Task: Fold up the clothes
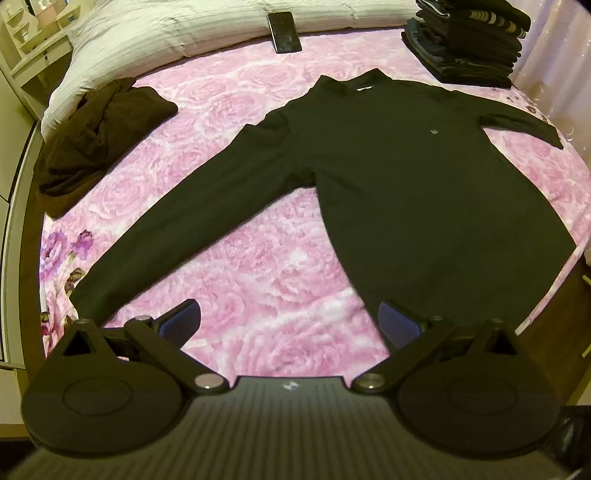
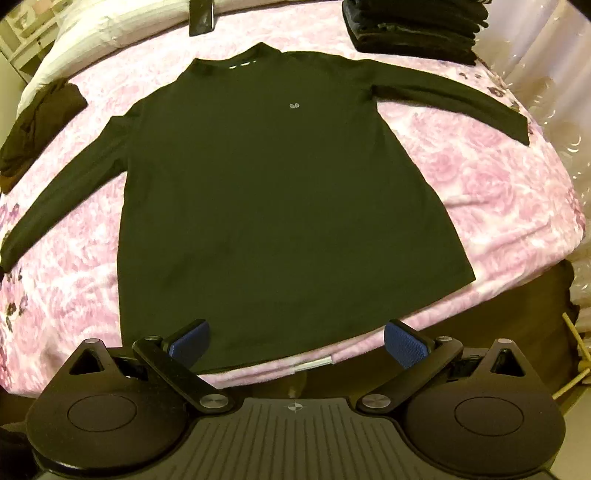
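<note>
A black long-sleeved shirt [image 1: 406,177] lies flat, face up, on a pink rose-patterned bedspread [image 1: 258,266], with both sleeves spread out. It also shows in the right wrist view [image 2: 277,192]. My left gripper [image 1: 290,321] is open and empty, hovering above the bed near the shirt's lower left corner, between the left sleeve and the hem. My right gripper [image 2: 295,343] is open and empty, hovering over the middle of the shirt's hem at the bed's front edge.
A stack of folded dark clothes [image 1: 469,40] sits at the far right corner. A crumpled dark brown garment [image 1: 99,136] lies at the far left. A phone [image 1: 284,31] rests by the white pillow [image 1: 166,29]. The bed's front edge [image 2: 498,291] drops away at right.
</note>
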